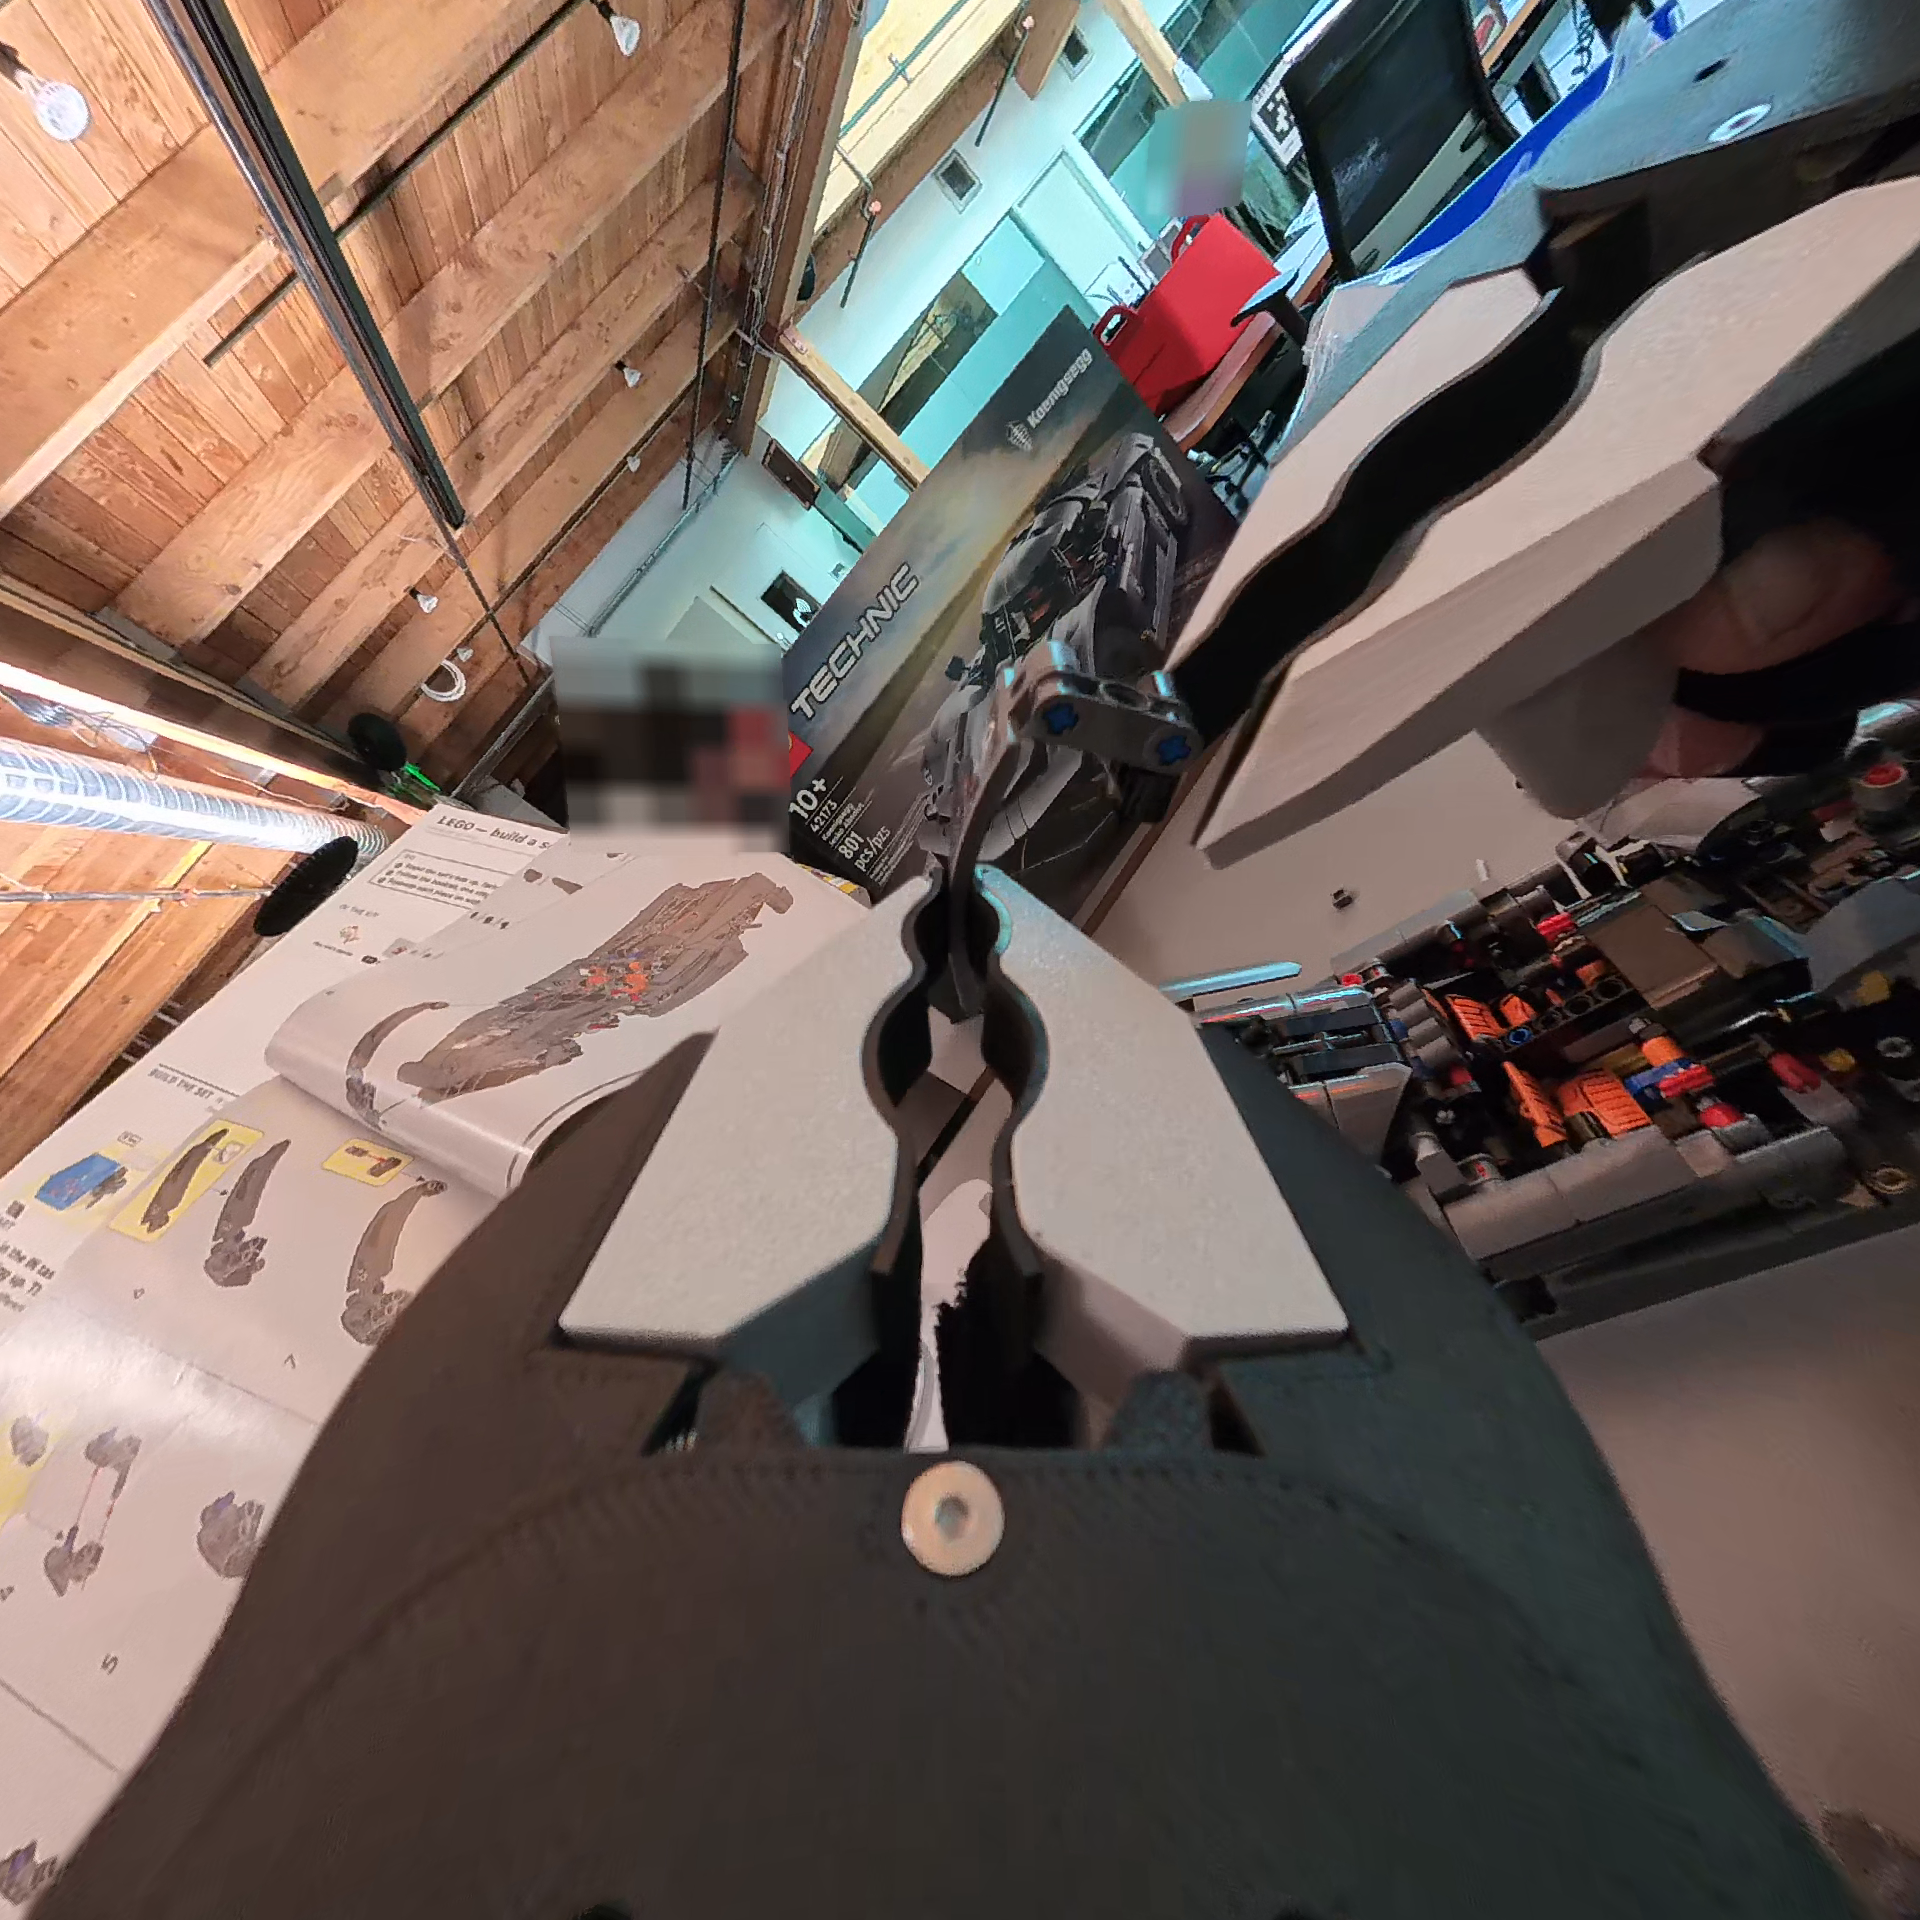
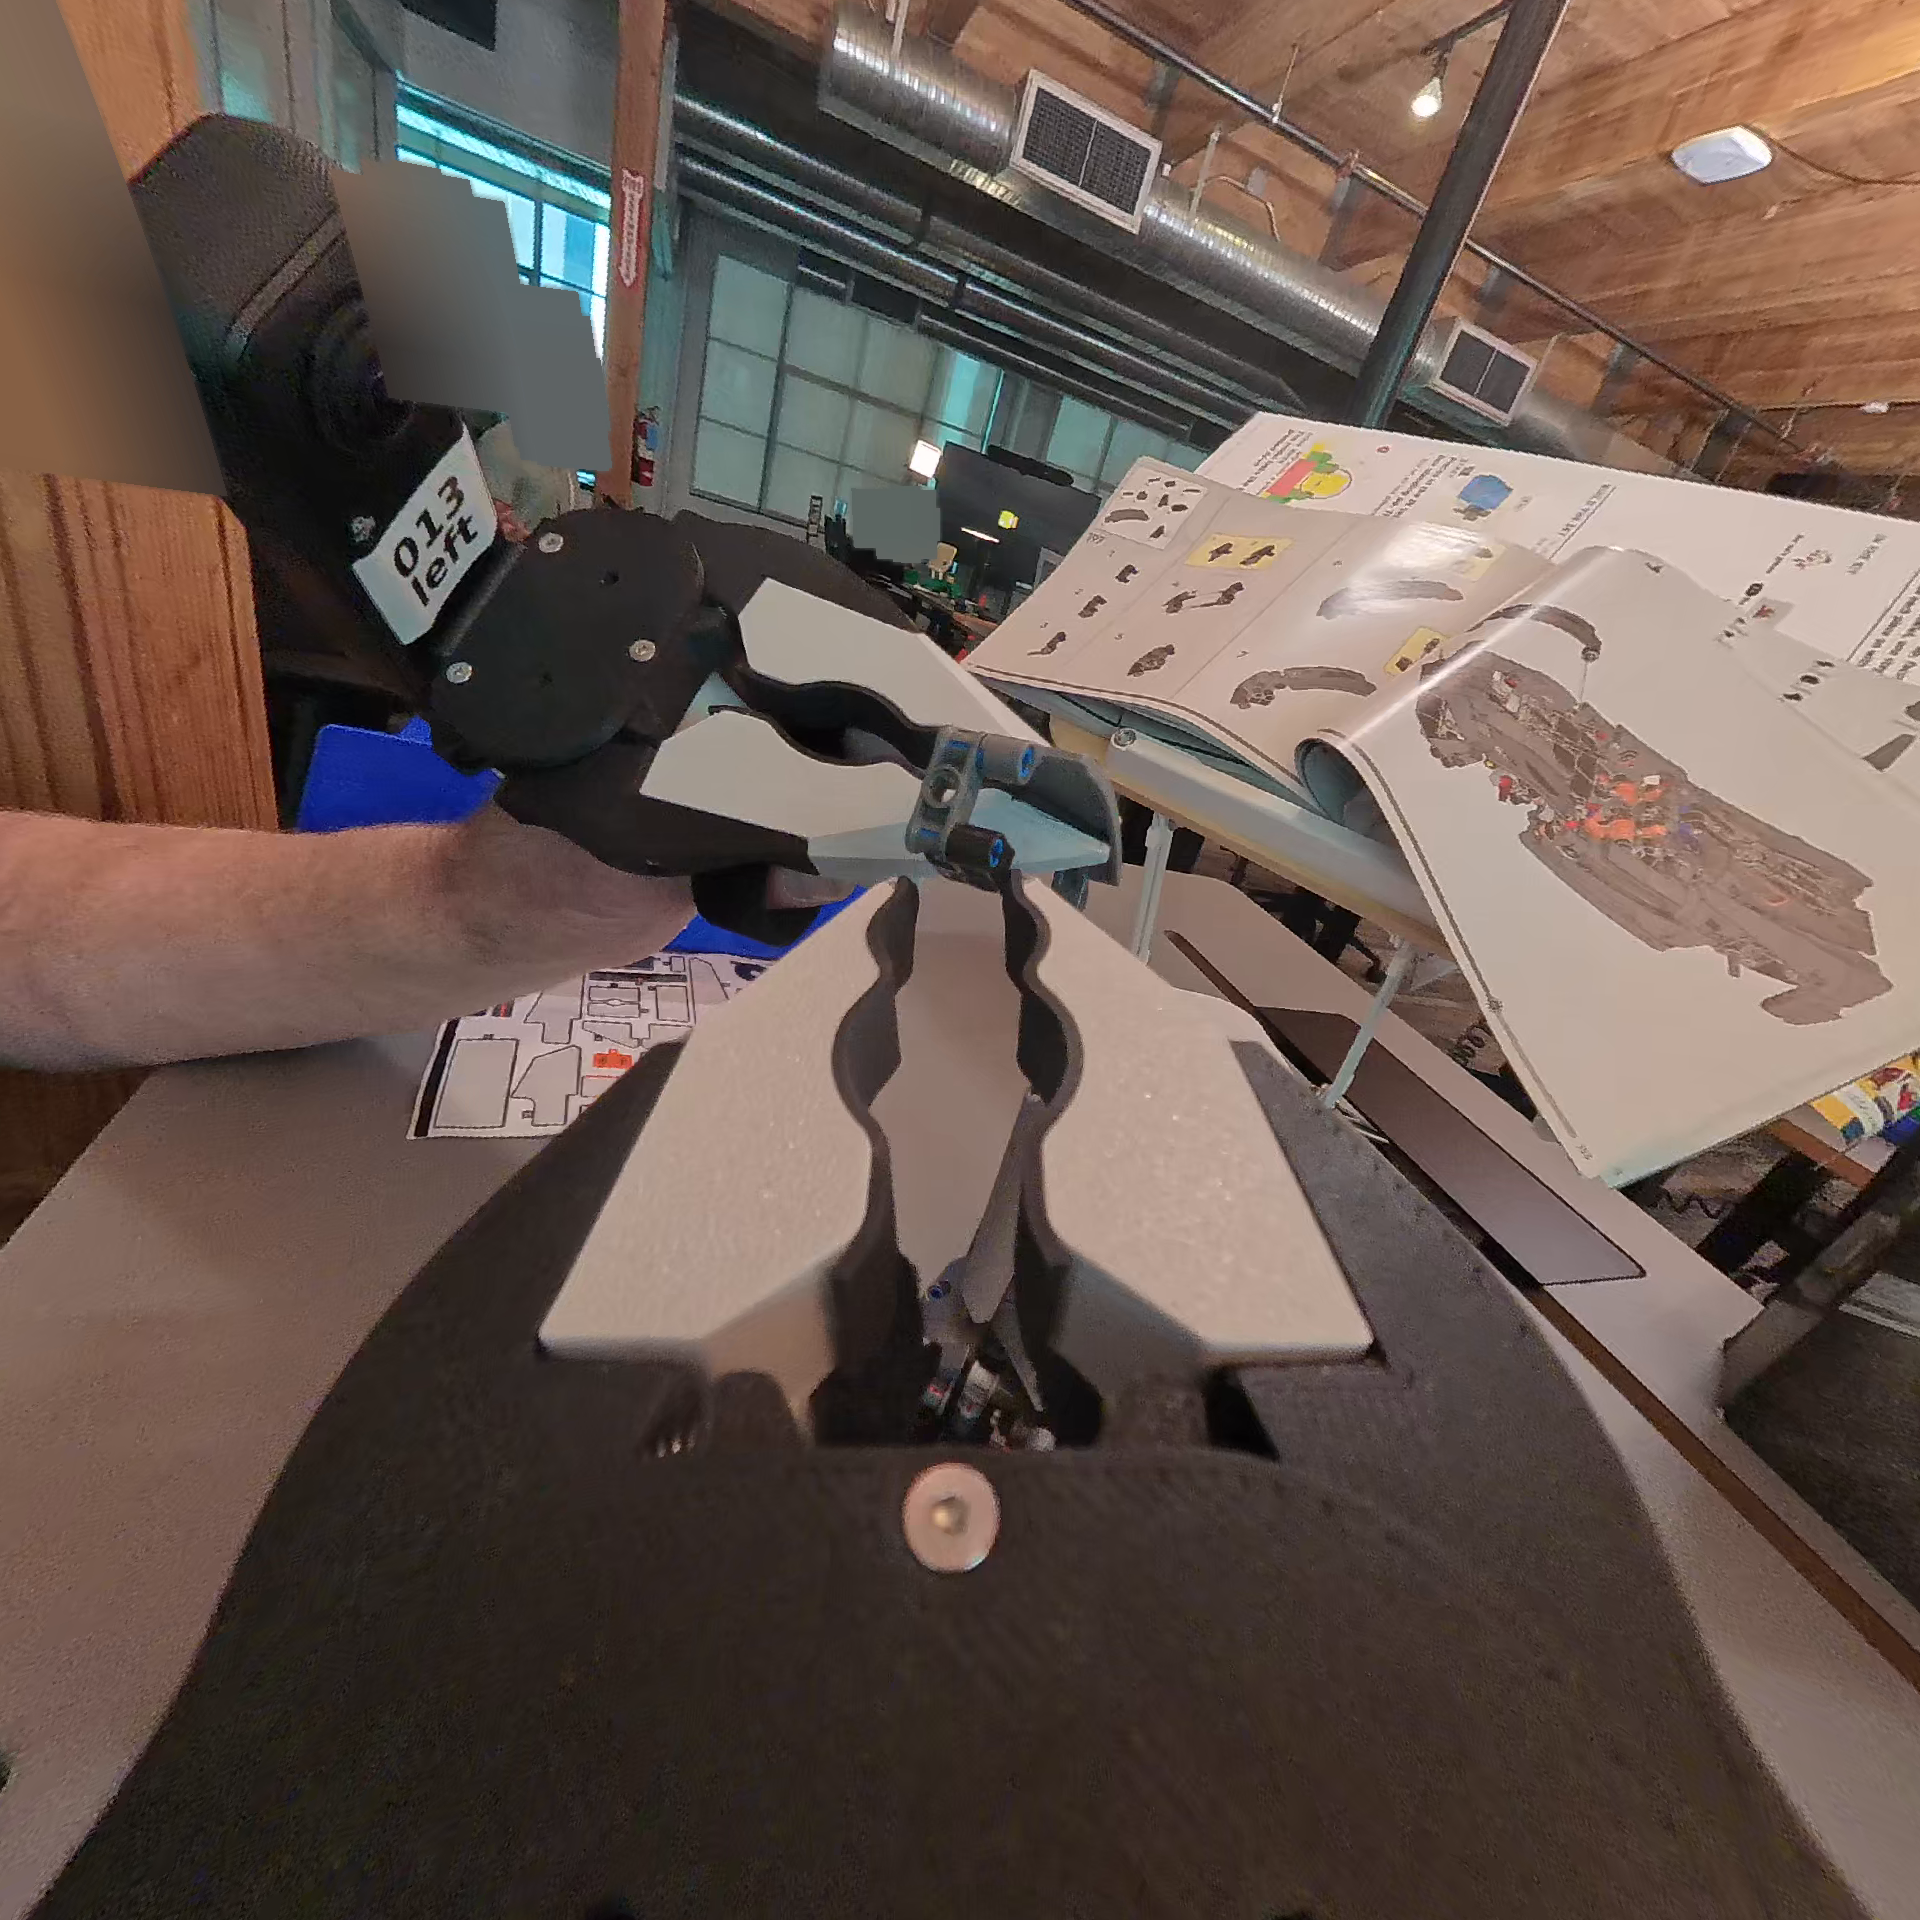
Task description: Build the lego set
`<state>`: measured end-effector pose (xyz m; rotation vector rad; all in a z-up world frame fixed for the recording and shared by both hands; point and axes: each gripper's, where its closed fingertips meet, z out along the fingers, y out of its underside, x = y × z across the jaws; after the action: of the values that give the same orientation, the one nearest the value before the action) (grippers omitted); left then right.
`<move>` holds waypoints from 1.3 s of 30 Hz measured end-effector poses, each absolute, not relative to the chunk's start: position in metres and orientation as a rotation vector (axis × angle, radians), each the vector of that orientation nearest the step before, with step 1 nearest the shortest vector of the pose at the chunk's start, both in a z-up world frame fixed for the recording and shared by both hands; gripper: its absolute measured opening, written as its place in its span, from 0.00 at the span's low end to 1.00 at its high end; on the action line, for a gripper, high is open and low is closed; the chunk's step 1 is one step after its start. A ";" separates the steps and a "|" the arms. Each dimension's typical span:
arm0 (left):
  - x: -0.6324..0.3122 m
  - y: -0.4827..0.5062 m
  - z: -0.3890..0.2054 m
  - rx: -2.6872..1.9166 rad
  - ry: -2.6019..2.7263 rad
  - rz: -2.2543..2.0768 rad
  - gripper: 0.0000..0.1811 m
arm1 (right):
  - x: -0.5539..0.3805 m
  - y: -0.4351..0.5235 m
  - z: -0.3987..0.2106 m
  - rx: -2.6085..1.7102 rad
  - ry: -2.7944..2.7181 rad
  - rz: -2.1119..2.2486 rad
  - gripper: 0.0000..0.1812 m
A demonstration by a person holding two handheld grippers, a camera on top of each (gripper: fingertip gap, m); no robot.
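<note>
The small grey beam piece with blue pins (image 2: 961, 795) is clenched in the left gripper (image 2: 997, 821), raised before the instruction booklet (image 2: 1558, 748), probably for mating. Right gripper (image 2: 958, 904) fingers stand parted just below it.

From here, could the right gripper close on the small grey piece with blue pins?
Probably yes. The right gripper is open with its fingertips right at the small grey piece, and nothing lies between. The left gripper holds the attached grey panel.
</note>
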<state>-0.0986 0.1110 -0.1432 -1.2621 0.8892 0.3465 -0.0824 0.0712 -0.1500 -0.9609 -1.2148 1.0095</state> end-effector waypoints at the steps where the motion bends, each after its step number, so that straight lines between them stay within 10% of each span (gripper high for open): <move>1: -0.099 0.111 -0.143 -1.266 0.888 0.349 0.00 | -0.083 0.071 -0.150 -0.962 -1.214 1.002 0.09; 39: -0.097 0.113 -0.145 -1.277 0.896 0.455 0.00 | -0.084 0.077 -0.155 -1.015 -1.233 0.927 0.07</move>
<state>-0.0975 0.1129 -0.1455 -1.2771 0.8961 0.4555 -0.0839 0.0769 -0.1550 -1.0152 -1.2326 0.9266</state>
